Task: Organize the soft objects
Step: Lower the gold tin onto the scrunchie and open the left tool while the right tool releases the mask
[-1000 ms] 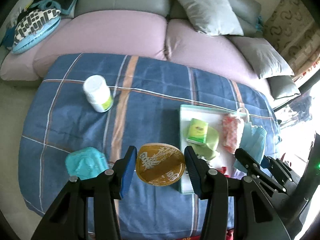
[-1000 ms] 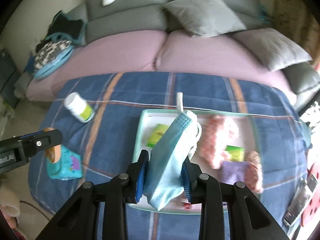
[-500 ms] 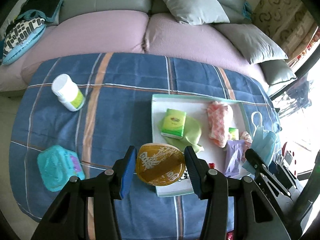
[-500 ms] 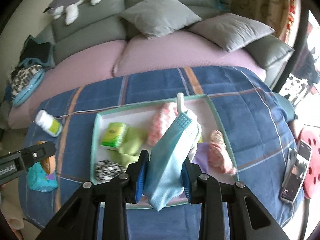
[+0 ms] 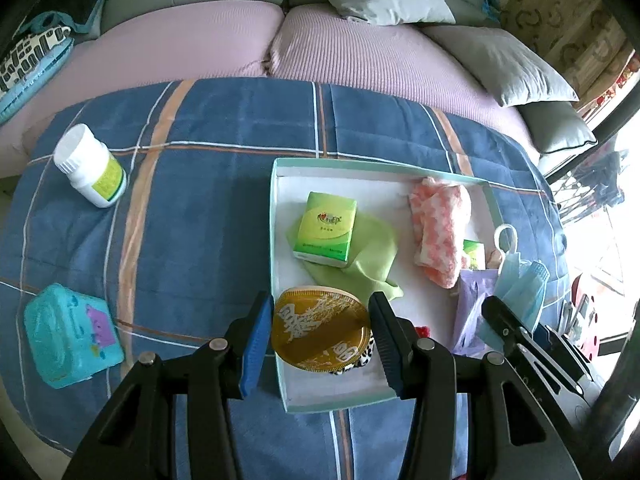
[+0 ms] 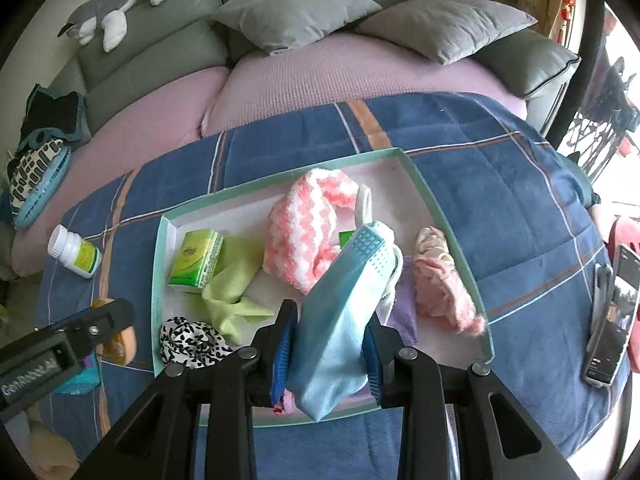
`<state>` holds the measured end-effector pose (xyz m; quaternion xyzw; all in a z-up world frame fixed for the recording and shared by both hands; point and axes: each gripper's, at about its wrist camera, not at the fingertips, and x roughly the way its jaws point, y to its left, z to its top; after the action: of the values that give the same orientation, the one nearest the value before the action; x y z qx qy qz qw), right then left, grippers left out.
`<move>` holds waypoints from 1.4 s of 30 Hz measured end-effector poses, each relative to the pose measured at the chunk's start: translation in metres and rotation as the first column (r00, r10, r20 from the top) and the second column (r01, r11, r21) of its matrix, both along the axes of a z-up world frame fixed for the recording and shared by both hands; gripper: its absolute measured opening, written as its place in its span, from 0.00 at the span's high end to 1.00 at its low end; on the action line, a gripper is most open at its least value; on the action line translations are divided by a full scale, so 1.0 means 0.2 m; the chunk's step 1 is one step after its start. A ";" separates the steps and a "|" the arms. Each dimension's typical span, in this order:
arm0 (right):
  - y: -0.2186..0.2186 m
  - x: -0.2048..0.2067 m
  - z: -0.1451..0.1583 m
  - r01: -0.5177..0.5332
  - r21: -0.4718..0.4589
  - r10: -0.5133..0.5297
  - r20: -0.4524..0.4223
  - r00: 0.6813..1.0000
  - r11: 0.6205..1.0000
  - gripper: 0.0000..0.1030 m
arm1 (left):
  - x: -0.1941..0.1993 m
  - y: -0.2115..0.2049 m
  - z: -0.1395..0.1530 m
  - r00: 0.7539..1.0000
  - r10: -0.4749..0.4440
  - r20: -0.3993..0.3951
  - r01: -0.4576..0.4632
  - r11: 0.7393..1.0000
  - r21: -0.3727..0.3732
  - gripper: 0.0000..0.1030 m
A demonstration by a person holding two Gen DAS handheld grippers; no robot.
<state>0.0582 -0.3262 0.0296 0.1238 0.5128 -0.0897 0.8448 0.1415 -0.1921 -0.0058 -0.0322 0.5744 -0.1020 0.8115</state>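
Observation:
My left gripper is shut on a round gold-lidded container and hangs over the near left corner of the white tray. A stack of light blue face masks sticks up from my right gripper, which is shut on it above the tray's near edge. Inside the tray lie a green tissue pack, a green cloth, a pink-and-white fuzzy sock, a purple cloth, a small pink garment and a black-and-white patterned cloth.
The tray rests on a blue plaid blanket. A white pill bottle and a teal box lie on it to the left. Two phones lie at the right edge. A pink-covered sofa with grey pillows stands behind.
Both grippers have come down and closer to the tray with their loads still held. The left one has shifted right, from over the blanket to over the tray's corner.

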 end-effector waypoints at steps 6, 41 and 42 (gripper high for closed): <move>0.04 0.03 -0.03 -0.022 -0.014 0.022 -0.013 1.000 1.000 0.68 | 0.02 -0.02 -0.08 1.000 -0.010 -0.004 0.010 1.000 -0.005 0.51; 0.01 0.10 -0.19 -0.032 -0.026 0.029 -0.104 0.994 0.999 0.63 | 0.04 -0.12 -0.24 0.995 -0.086 -0.044 0.085 0.996 -0.025 0.44; 0.01 0.10 -0.18 -0.031 -0.027 0.028 -0.101 0.994 0.999 0.62 | 0.04 -0.12 -0.23 0.996 -0.084 -0.044 0.082 0.996 -0.031 0.38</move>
<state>0.0780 -0.3245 -0.0068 0.0996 0.5552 -0.0905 0.8207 0.1487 -0.2152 -0.0524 -0.0223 0.5918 -0.1432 0.7929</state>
